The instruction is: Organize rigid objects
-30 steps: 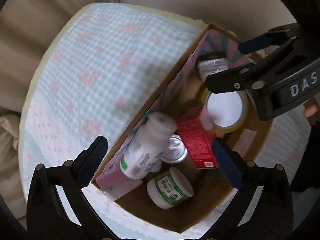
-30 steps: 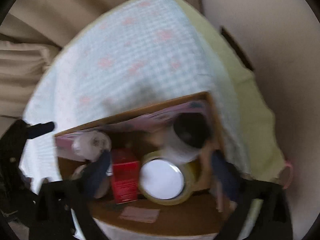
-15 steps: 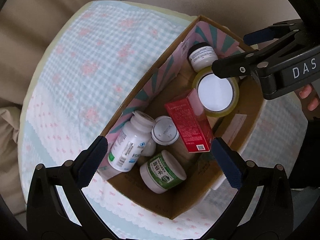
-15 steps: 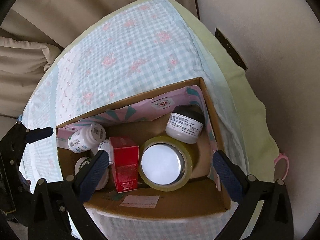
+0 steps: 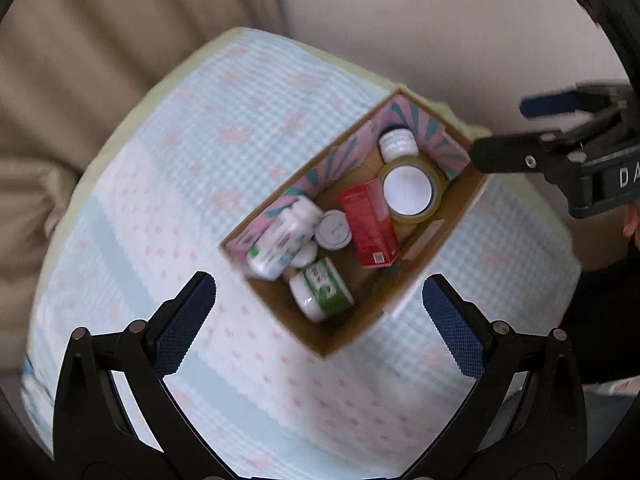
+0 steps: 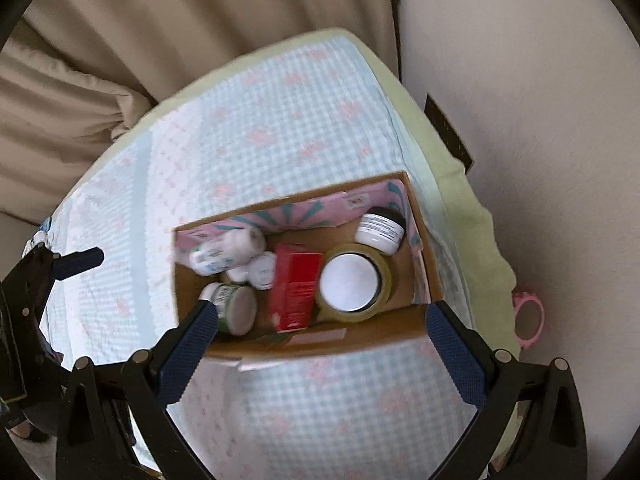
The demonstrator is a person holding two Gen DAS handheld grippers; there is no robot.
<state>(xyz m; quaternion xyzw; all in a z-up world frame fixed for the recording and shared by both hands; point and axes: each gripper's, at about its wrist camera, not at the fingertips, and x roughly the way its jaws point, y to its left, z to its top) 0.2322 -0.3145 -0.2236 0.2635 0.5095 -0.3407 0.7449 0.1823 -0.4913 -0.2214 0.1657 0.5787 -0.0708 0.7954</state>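
Left tool [image 5: 319,308]: we held it wide apart and empty, above the near end of the box.
Right tool [image 6: 322,326]: we held it wide apart and empty too, over the near wall of the box.
Box [image 5: 464,204]: a brown cardboard box with pink and teal paper inside. It sat on the table.
Table [image 6: 280,120]: it wore a blue checked cloth with pink flowers.
Tape roll [image 6: 354,278]: it lay flat in the box, between the red carton and the dark-lid jar.
Red carton [image 6: 294,290]: it stood in the middle of the box, just beside the tape roll.
Dark-lid jar [image 6: 380,230]: a white jar in the far right corner, touching the tape roll.
White bottle [image 5: 282,240]: it leaned on the pink wall at the other end of the box.
Green jar [image 5: 322,288]: it lay on its side near the white bottle.
Small white lid [image 5: 333,229]: it showed between the white bottle and the red carton.
Only the left view showed: the right tool from the side [image 5: 532,132], off past the far end of the box, and a bit of a hand behind it.
Only the right view showed: the left tool from the side [image 6: 76,260], out over the cloth, a pink ring [image 6: 528,318] by the wall, and a dark strip on the wall.
Both views: a little blurry.
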